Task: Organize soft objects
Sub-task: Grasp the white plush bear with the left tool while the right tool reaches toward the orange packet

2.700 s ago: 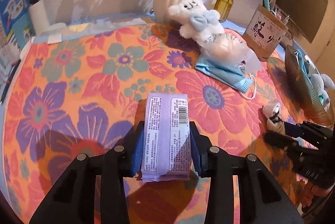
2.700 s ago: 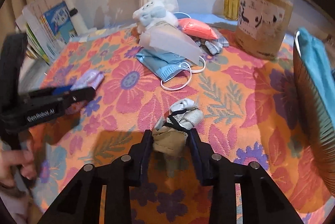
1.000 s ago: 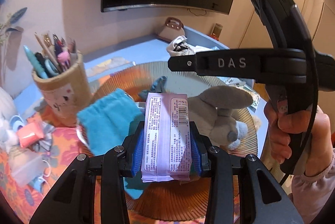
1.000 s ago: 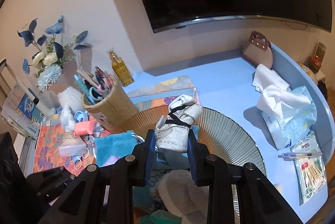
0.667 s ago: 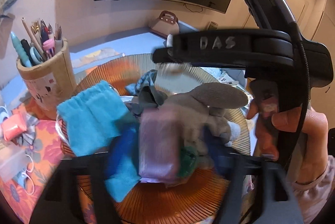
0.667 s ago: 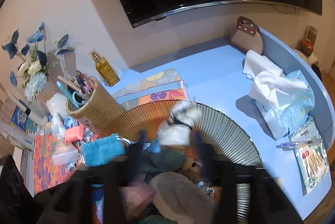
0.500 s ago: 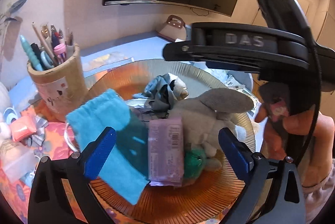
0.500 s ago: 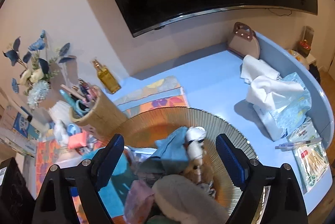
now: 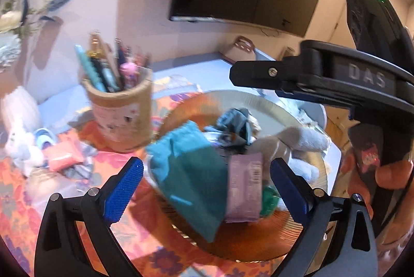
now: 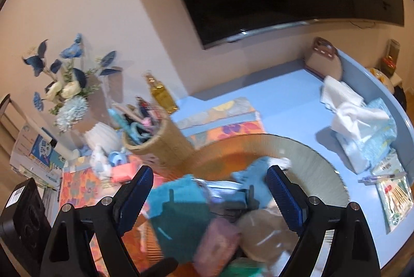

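Note:
A ribbed amber bowl (image 9: 258, 243) (image 10: 318, 160) holds several soft things: a teal pouch (image 9: 191, 176) (image 10: 178, 215), a purple tissue pack (image 9: 244, 191) (image 10: 214, 246), a grey plush rabbit (image 9: 295, 142) (image 10: 264, 227) and a blue-grey cloth bundle (image 9: 234, 121). My left gripper (image 9: 205, 189) is open and empty above the bowl's near side. My right gripper (image 10: 209, 195) is open and empty above the bowl; its black body (image 9: 336, 85) crosses the left wrist view.
A woven pen cup (image 9: 120, 114) (image 10: 157, 142) stands left of the bowl. A white plush (image 9: 18, 145), a coral pouch (image 9: 64, 155) and other soft items lie on the floral mat. A vase of blue flowers (image 10: 69, 96), an oil bottle (image 10: 160, 93) and tissues (image 10: 359, 129) stand around.
Both grippers let go: the purple pack and the small beige bundle dropped into the bowl. Both now stand wide open and have since pulled back and swung left.

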